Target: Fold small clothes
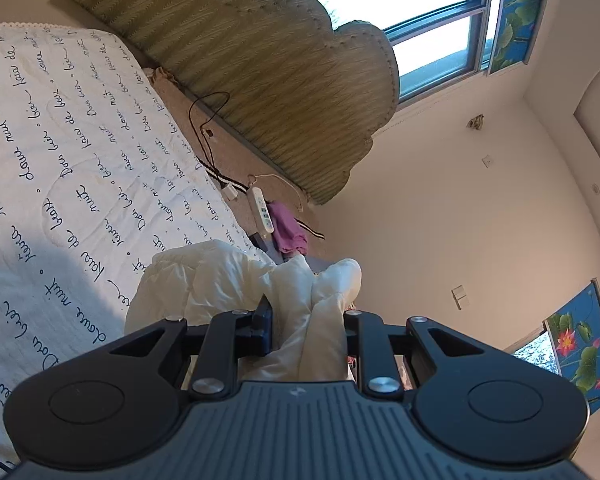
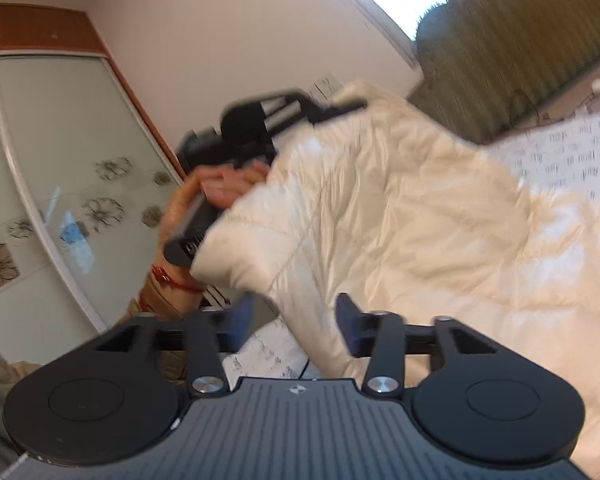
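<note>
**Left grip on, right grip off**

Your left gripper pinches a fold of the cream puffer jacket, lifted above the bed's foot edge; your right gripper stands level, jaws parted, empty

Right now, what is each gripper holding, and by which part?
Left gripper: shut on a bunched fold of the cream padded jacket. Right gripper: open, holding nothing.
</note>
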Action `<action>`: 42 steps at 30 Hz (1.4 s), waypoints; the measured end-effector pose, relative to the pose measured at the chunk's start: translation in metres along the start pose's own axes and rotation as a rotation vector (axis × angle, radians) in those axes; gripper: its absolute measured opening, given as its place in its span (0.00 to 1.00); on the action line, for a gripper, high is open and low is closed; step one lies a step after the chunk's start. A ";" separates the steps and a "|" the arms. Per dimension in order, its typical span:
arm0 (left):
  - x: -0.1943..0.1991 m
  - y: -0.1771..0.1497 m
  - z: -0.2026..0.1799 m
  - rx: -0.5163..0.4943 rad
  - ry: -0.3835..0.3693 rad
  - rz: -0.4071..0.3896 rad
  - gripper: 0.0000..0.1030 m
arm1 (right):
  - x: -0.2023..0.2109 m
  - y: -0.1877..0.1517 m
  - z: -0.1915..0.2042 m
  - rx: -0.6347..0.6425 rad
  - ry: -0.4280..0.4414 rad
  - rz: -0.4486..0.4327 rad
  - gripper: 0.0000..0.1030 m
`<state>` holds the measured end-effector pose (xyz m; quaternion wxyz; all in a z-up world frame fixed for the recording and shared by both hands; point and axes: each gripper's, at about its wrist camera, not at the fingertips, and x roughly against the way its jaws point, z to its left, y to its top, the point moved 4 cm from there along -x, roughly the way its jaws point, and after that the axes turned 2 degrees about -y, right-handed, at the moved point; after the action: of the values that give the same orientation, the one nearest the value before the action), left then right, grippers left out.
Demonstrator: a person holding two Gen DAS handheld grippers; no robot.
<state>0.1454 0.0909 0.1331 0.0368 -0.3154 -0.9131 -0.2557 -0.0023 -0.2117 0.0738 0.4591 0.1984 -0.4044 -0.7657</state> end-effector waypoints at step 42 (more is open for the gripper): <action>-0.250 -0.212 -0.063 -0.300 0.078 0.447 0.86 | 0.112 -0.002 -0.150 0.065 -0.816 0.056 0.59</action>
<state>0.2128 -0.2217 0.0363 0.0801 -0.5009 -0.7707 -0.3856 0.0418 -0.3733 -0.0090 0.2754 -0.1181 -0.5826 -0.7555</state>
